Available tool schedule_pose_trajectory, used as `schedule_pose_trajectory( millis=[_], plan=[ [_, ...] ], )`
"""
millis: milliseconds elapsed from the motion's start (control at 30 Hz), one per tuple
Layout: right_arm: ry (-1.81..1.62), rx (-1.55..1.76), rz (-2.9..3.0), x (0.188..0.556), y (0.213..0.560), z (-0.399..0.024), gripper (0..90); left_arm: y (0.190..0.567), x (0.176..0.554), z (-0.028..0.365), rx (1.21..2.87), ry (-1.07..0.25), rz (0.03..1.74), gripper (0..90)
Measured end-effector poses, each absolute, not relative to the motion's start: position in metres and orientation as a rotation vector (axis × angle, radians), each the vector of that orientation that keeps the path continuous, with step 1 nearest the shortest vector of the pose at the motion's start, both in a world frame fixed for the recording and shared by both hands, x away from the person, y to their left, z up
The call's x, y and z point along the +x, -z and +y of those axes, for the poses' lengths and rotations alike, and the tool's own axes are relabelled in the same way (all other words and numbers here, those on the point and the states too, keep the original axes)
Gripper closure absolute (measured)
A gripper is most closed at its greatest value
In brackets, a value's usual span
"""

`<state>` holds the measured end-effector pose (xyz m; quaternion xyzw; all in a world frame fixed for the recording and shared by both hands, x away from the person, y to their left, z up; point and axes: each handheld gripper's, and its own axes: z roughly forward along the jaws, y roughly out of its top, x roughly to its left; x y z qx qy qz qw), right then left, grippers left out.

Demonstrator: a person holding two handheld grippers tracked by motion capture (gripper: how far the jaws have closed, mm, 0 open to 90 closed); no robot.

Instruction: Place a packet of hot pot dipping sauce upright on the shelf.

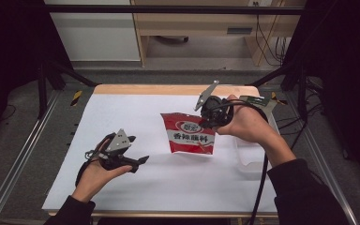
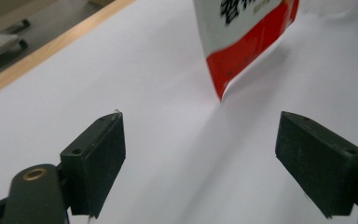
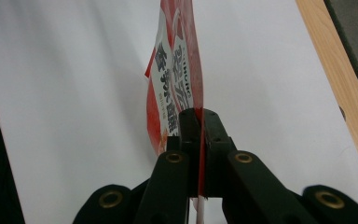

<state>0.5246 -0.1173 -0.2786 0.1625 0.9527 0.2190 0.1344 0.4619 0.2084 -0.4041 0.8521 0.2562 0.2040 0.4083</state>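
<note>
The right gripper (image 1: 209,117) pinches the red-and-white packet (image 1: 190,134) by its upper right edge, holding it near the centre of the white sheet (image 1: 136,187). The left gripper (image 1: 138,161), at about eight o'clock from the packet, has jaws spread with nothing between them. The packet's lower edge seems to clear the sheet.

White-covered wooden table (image 1: 122,187), grey floor (image 1: 23,140) around it, black frame rails (image 1: 168,9), wooden shelving (image 1: 192,28) far behind, cables (image 1: 267,42) far right.
</note>
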Motion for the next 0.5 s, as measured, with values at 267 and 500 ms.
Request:
schedule_pose_trajectory(
  millis=[267,500],
  plan=[
    [-0.647,0.500,2.736,0.532,0.271,-0.125,90.0,0.421,0.457,0.226,2.141,-0.527,0.709,7.9],
    [-0.707,0.521,2.682,0.530,0.249,-0.139,90.0,0.434,0.453,0.246,2.114,-0.540,0.783,6.7]
  ],
)
